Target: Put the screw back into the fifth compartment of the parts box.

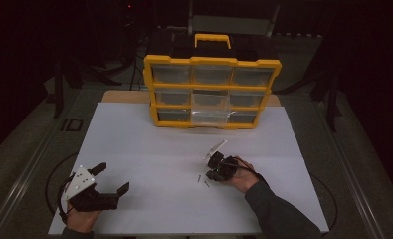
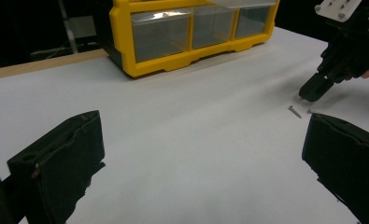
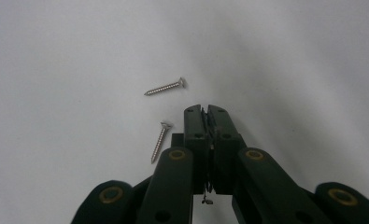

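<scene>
My right gripper (image 3: 205, 112) is shut, tips low over the white sheet (image 1: 149, 149), with a thin screw (image 3: 207, 199) pinched between its pads. Two loose screws lie just left of its tips: one (image 3: 166, 87) farther off, one (image 3: 159, 142) close beside the jaw. The high view puts this gripper (image 1: 209, 175) right of centre, the screws (image 1: 202, 180) in front of it. My left gripper (image 1: 113, 177) rests at the front left with its jaws wide apart and nothing between them. Its own view looks between its jaws (image 2: 201, 154) toward the right gripper (image 2: 308, 94) and the screws (image 2: 294, 111).
A yellow organizer (image 1: 211, 92) with clear drawers stands upright at the back of the sheet, black handle on top. One middle drawer (image 1: 210, 112) is pulled out. The sheet's edges lie near both hands at the front. Darkness surrounds the table.
</scene>
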